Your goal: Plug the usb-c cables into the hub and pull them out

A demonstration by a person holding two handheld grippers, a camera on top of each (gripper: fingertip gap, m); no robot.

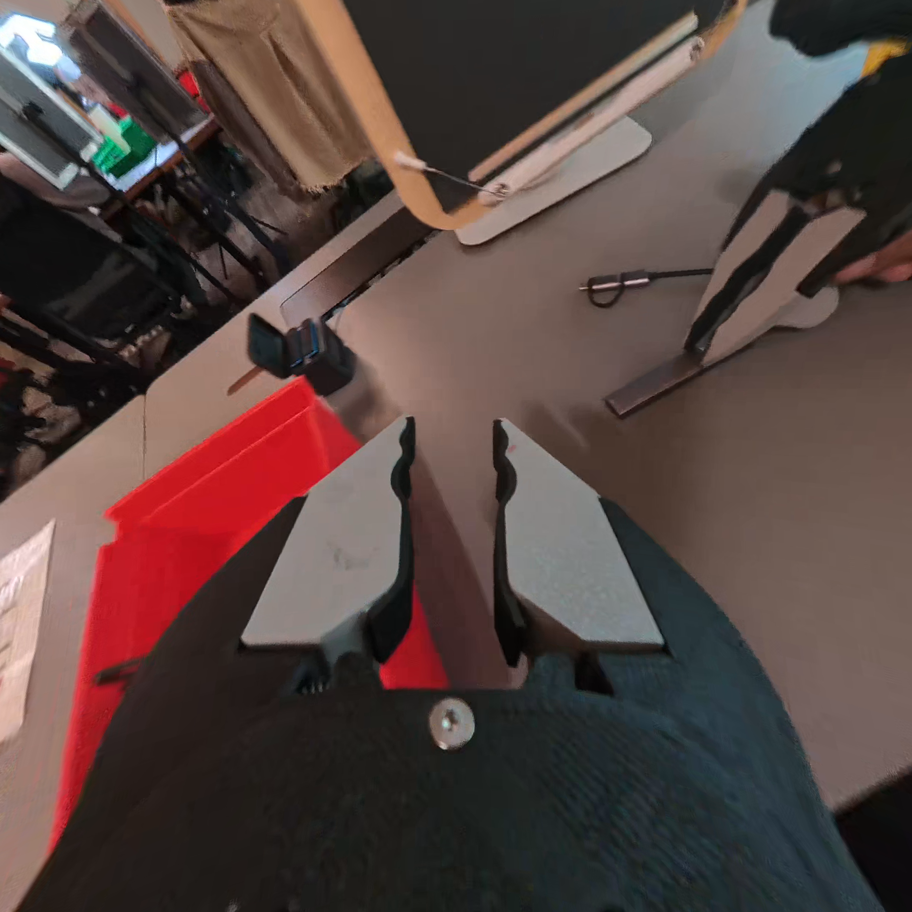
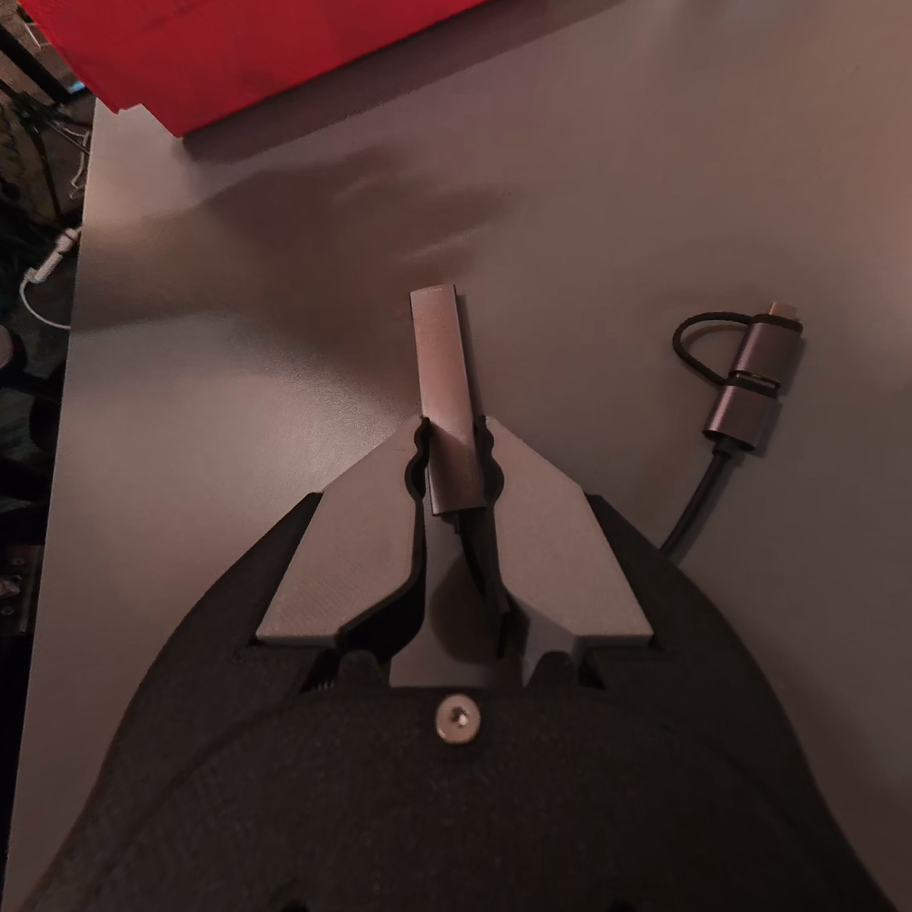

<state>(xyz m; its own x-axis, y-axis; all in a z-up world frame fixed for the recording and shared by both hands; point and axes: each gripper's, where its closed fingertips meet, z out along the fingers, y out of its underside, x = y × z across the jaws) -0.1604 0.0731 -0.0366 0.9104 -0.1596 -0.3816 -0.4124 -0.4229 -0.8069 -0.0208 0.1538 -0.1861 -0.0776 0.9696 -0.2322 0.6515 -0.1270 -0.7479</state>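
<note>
My right gripper (image 2: pixel 454 424) is shut on a slim grey hub (image 2: pixel 441 365) that lies on the grey table and points away from me; the hub's own black lead runs back between the fingers. A black cable ending in a grey usb-c plug with a looped adapter (image 2: pixel 750 380) lies loose to the right of the hub, unplugged. My left gripper (image 1: pixel 451 429) is open and empty above the table. In the left wrist view the right gripper (image 1: pixel 701 353) stands tip-down on the hub (image 1: pixel 651 392), with the cable plug (image 1: pixel 617 286) beyond it.
A red bin (image 1: pixel 207 493) sits left of my left gripper and shows at the top of the right wrist view (image 2: pixel 237 54). A monitor stand base (image 1: pixel 557 197) and a black clamp (image 1: pixel 306 355) are at the table's far edge. A white paper (image 1: pixel 24 617) lies at the left. Across from one pair of fingers to the other is roughly 20 cm.
</note>
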